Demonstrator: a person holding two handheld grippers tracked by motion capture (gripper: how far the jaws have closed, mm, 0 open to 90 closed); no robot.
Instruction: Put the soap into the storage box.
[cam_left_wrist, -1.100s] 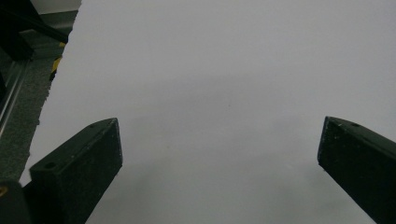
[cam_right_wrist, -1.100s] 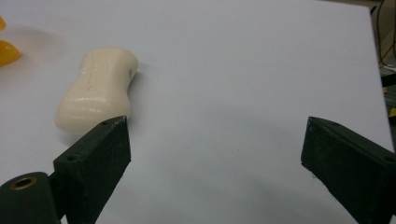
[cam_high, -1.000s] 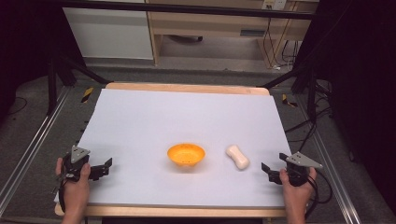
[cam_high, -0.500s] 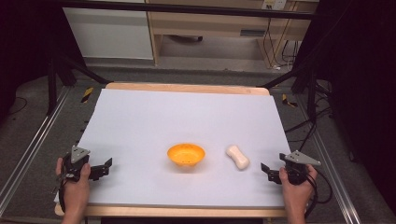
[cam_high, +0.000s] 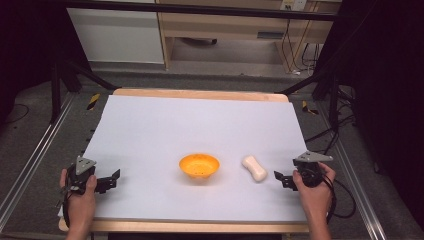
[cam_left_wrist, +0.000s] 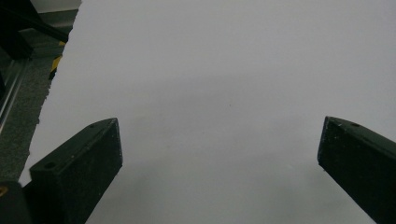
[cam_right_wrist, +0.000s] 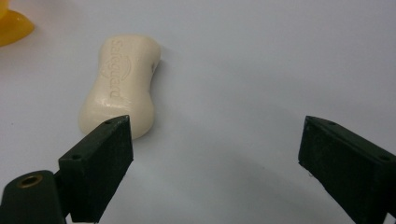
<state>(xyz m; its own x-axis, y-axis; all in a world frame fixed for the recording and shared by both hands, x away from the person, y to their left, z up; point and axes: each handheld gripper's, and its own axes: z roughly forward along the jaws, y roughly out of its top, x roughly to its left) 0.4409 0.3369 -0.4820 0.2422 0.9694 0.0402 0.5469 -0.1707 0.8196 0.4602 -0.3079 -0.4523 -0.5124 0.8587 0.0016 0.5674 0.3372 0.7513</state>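
An orange bowl (cam_high: 199, 166) stands upright near the middle of the white table sheet (cam_high: 200, 130). Right of it lies a cream bar of soap (cam_high: 254, 168), stamped with a brand name in the right gripper view (cam_right_wrist: 120, 84). My right gripper (cam_high: 280, 179) rests at the sheet's right front, just right of the soap, open and empty (cam_right_wrist: 215, 163); the soap sits ahead and to the left of its left jaw. My left gripper (cam_high: 111, 180) rests at the left front, open, with bare sheet between its jaws (cam_left_wrist: 219, 154). The bowl's edge (cam_right_wrist: 11, 25) peeks in at the top left.
The sheet covers a wooden table (cam_high: 200, 93) whose edge shows at the back. Metal rails (cam_high: 30, 160) run along both sides. A wooden cabinet (cam_high: 240, 25) and cables (cam_high: 292, 45) stand on the floor behind the table.
My right gripper has edged slightly left toward the soap. The left gripper, bowl and soap have stayed put.
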